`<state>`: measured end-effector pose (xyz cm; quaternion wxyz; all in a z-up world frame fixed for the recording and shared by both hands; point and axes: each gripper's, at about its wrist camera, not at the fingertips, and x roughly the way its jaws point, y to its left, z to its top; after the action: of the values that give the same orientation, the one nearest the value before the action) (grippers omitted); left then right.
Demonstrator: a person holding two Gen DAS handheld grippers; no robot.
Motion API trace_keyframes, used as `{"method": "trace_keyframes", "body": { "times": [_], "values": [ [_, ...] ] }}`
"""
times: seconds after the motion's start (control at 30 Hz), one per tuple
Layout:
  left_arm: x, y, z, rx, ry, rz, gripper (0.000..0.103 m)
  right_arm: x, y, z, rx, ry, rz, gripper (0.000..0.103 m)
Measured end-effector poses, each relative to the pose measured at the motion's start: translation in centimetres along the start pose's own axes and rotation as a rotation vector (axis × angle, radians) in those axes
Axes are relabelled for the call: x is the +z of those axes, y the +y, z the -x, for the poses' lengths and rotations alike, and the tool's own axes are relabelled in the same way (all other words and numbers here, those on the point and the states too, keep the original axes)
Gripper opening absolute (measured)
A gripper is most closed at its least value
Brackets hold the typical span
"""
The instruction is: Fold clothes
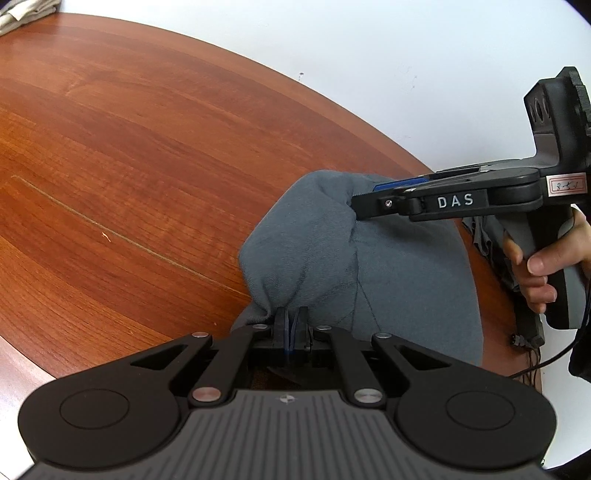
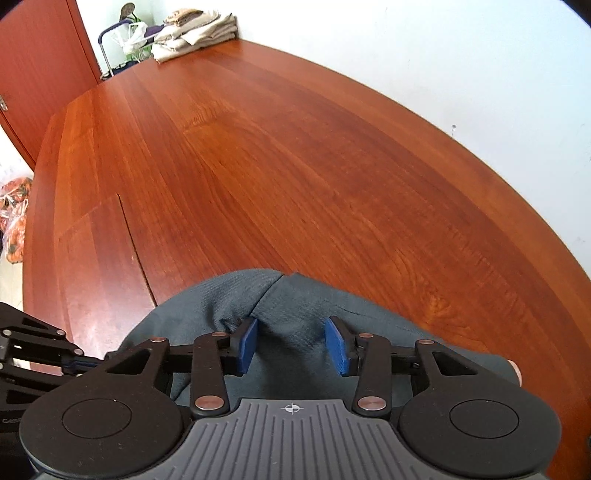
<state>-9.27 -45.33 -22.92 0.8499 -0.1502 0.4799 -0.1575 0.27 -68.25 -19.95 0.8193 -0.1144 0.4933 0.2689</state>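
Note:
A grey-blue garment [image 1: 332,251] lies bunched on the wooden table [image 1: 129,147] near its right end. My left gripper [image 1: 291,325] is shut on a fold at the garment's near edge. My right gripper [image 2: 291,343] is open, its blue pads [image 2: 246,345] standing either side of a raised ridge of the same garment [image 2: 295,306] without pinching it. In the left wrist view the right gripper [image 1: 360,206] reaches in from the right, its tips against the top of the cloth, held by a hand [image 1: 535,269].
A pile of beige folded clothes [image 2: 195,31] sits at the table's far corner, also at the top left of the left wrist view [image 1: 26,13]. A white wall [image 2: 443,55] runs along the table's far edge. A wooden door [image 2: 40,74] and an orange bag [image 2: 14,218] are at the left.

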Motion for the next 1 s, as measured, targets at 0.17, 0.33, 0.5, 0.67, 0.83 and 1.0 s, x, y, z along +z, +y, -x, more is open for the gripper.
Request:
{"method": "trace_keyframes", "body": {
  "times": [0.17, 0.33, 0.5, 0.67, 0.83, 1.0],
  "values": [
    [0.2, 0.3, -0.3, 0.002, 0.006, 0.019, 0.006, 0.1, 0.0, -0.8, 0.001, 0.017, 0.012, 0.045],
    [0.2, 0.4, -0.4, 0.007, 0.007, 0.022, 0.006, 0.3, 0.0, -1.1, 0.0, 0.025, 0.014, 0.045],
    [0.2, 0.4, -0.4, 0.023, 0.005, 0.019, 0.006, 0.3, 0.2, -1.4, -0.004, 0.027, 0.024, 0.045],
    [0.5, 1.2, -0.6, 0.033, 0.022, 0.064, 0.006, 0.3, 0.5, -1.6, -0.013, 0.029, 0.035, 0.046],
    [0.7, 0.7, -0.5, 0.043, 0.028, 0.034, 0.007, 0.3, 0.2, -1.7, -0.004, 0.025, 0.029, 0.046],
    [1.0, 0.5, -0.6, 0.046, 0.038, 0.018, 0.007, 0.1, 0.2, -0.3, -0.011, -0.01, 0.02, 0.053]
  ]
}}
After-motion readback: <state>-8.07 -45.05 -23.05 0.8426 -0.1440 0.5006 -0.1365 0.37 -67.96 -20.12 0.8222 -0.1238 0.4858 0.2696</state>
